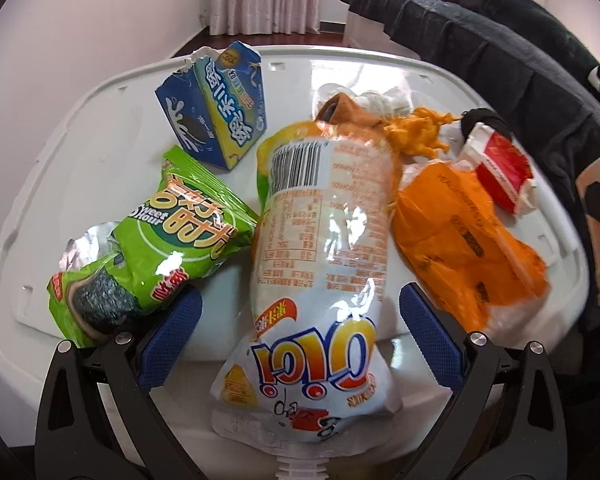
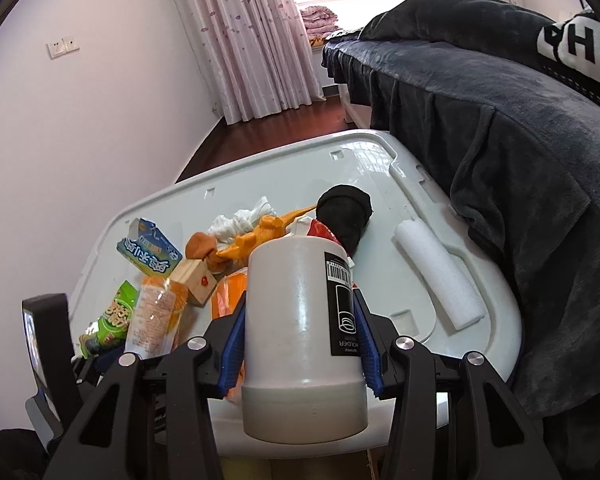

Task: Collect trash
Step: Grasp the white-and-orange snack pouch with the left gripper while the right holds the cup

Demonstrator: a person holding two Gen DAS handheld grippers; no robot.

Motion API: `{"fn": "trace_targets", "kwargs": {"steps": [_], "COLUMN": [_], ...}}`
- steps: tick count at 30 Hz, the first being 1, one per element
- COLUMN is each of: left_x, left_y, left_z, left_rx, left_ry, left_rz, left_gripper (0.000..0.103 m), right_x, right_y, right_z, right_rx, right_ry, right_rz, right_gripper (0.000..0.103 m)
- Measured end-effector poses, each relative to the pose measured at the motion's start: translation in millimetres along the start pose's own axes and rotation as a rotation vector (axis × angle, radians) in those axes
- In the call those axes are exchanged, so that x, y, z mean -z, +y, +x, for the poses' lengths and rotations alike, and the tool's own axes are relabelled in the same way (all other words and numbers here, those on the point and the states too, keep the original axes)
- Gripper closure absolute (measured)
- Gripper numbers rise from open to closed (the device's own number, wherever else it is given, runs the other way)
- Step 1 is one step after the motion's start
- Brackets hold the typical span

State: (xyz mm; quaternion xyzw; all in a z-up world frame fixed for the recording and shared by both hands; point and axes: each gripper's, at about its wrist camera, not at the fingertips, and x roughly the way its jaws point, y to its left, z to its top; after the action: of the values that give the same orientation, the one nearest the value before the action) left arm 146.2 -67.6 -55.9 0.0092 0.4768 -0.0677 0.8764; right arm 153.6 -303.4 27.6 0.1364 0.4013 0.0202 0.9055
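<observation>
On the white plastic lid (image 1: 100, 112) beside the dark-blanketed bed (image 2: 500, 120), the long white-and-orange snack bag (image 1: 320, 248) lies lengthwise, barcode side up, between the spread blue pads of the left gripper (image 1: 300, 332), which touch nothing! Right gripper (image 2: 300, 344) is clamped on a white bottle (image 2: 300, 320) with a black label, held upright and blocking much behind it. Green chip bag (image 1: 168, 248) sits crumpled left, its lower edge hidden behind the gripper frame.
</observation>
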Motion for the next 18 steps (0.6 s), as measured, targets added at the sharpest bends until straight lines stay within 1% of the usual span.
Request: {"fn": "trace_targets", "kwargs": {"steps": [2, 8, 9, 10, 12, 14, 17, 18], "left_x": [0.4, 3.6, 3.2, 3.0, 0.4, -1.2, 1.0, 1.3], "left_y": [-4.3, -3.7, -3.7, -3.2, -0.7, 2.6, 4.1, 4.8], "left_z": [2.1, 1.3, 0.8, -0.4, -3.7, -4.9, -7.2, -7.9], "left_rx": [-0.033, -0.05, -0.056, -0.064, -0.075, -0.079, -0.096, -0.101], "left_ry": [0.001, -0.023, -0.026, -0.034, -0.05, -0.044, -0.06, -0.066], "left_rz": [0.025, 0.007, 0.0, -0.006, -0.014, -0.025, -0.024, -0.026], "left_gripper": [0.007, 0.01, 0.014, 0.03, 0.049, 0.052, 0.06, 0.064], "right_x": [0.8, 2.2, 2.5, 2.5, 2.6, 2.5, 3.2, 3.3], "right_y": [1.2, 1.4, 1.2, 1.5, 2.2, 3.0, 3.8, 4.0], "right_z": [-0.5, -0.1, 0.2, 0.2, 0.2, 0.0, 0.2, 0.3], "right_rx": [0.001, 0.0, -0.001, -0.003, -0.005, -0.007, -0.01, -0.012], "right_ry": [-0.001, 0.003, 0.005, 0.006, 0.005, 0.005, 0.007, 0.008], "right_rz": [-0.004, -0.004, -0.003, -0.003, -0.004, -0.006, -0.007, -0.009], "right_gripper": [0.056, 0.056, 0.056, 0.056, 0.056, 0.056, 0.056, 0.056]}}
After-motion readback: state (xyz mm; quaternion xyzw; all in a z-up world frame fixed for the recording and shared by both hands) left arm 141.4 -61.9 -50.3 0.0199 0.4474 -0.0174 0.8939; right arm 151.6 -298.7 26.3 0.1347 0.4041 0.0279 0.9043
